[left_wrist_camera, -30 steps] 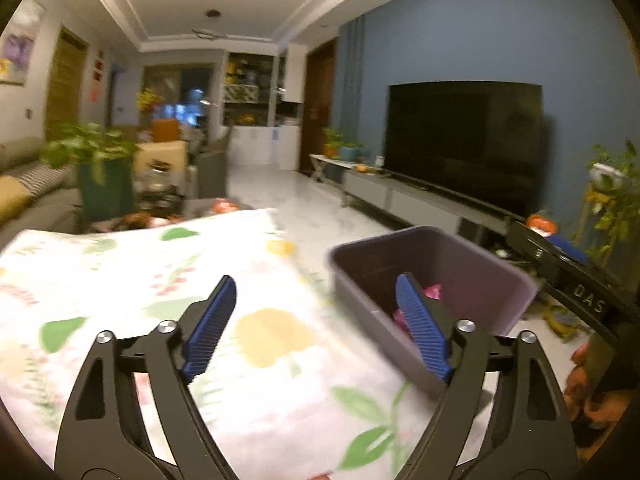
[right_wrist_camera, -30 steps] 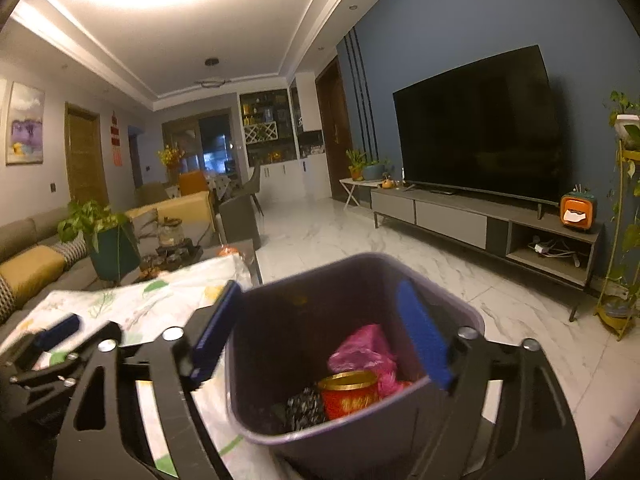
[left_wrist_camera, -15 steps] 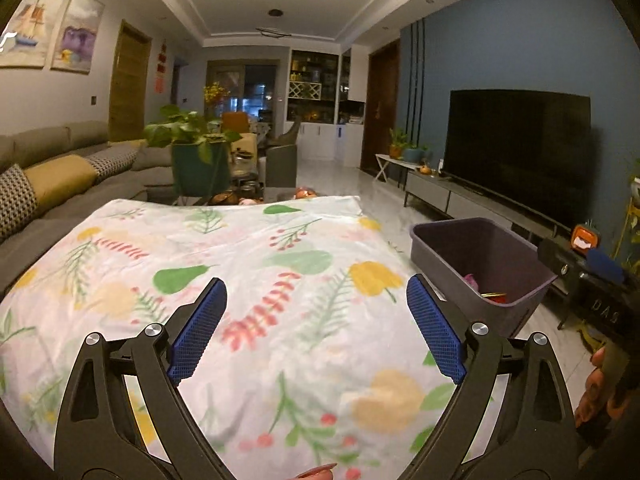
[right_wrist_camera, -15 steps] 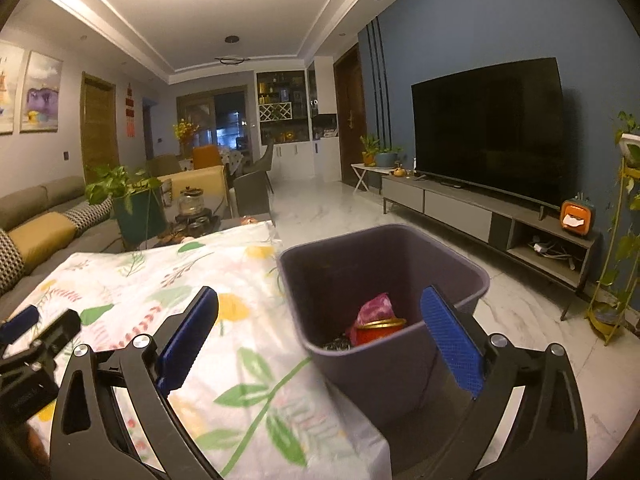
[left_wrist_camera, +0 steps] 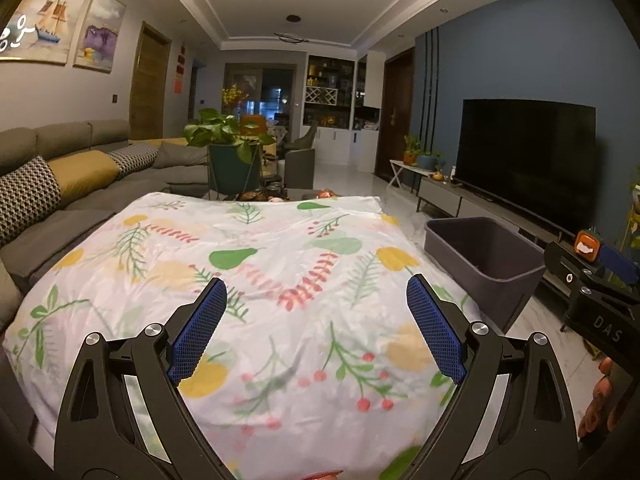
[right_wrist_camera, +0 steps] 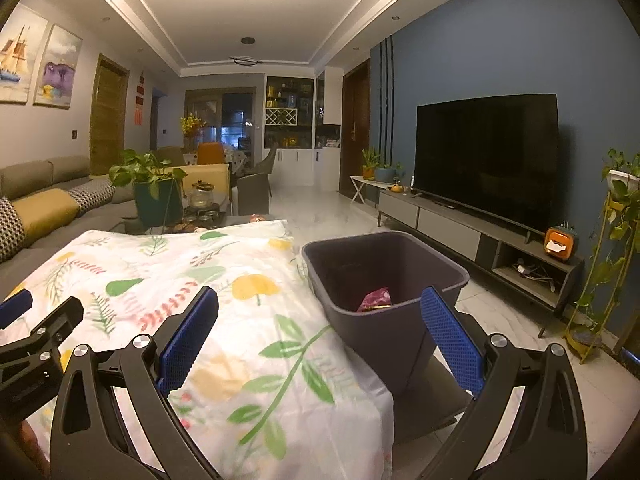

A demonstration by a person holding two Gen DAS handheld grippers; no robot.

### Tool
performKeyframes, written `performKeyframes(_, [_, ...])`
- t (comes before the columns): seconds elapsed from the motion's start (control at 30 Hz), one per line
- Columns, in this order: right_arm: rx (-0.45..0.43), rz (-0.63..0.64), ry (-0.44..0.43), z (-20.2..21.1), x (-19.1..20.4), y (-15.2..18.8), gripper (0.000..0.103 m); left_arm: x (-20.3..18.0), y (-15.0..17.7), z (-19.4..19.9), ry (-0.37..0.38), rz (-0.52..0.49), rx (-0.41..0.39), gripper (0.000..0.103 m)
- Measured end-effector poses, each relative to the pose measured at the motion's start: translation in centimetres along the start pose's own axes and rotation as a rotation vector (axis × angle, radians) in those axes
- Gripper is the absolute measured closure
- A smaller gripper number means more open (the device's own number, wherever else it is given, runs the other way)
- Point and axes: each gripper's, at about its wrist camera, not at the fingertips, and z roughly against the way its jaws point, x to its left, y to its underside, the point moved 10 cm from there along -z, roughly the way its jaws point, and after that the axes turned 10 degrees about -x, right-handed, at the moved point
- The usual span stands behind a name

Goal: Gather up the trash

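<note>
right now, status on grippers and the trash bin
Left gripper open, empty. Right gripper open, empty. Grey trash bin beside table, pink wrapper inside. Nothing blocking.

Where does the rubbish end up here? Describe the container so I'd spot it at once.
Start at the table under the white leaf-and-fruit tablecloth. At its edge, on the side facing the big dark television, stands the bin: a dark grey, open-topped plastic tub with a squarish rim. It is the only container there, and a pink wrapper shows inside it.
</note>
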Motion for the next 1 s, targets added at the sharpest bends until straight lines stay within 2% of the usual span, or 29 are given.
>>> performKeyframes(0.47, [-0.016, -0.022, -0.001, 5.1, 0.6, 0.2, 0.006, 1.1, 0.8, 4.4, 0.023, 0.012, -0.009, 0.013])
performKeyframes(1.0, [-0.041, -0.003, -0.001, 6.7, 1.0, -0.4, 0.006, 1.2, 0.2, 6.2, 0.039, 0.029, -0.032, 0.013])
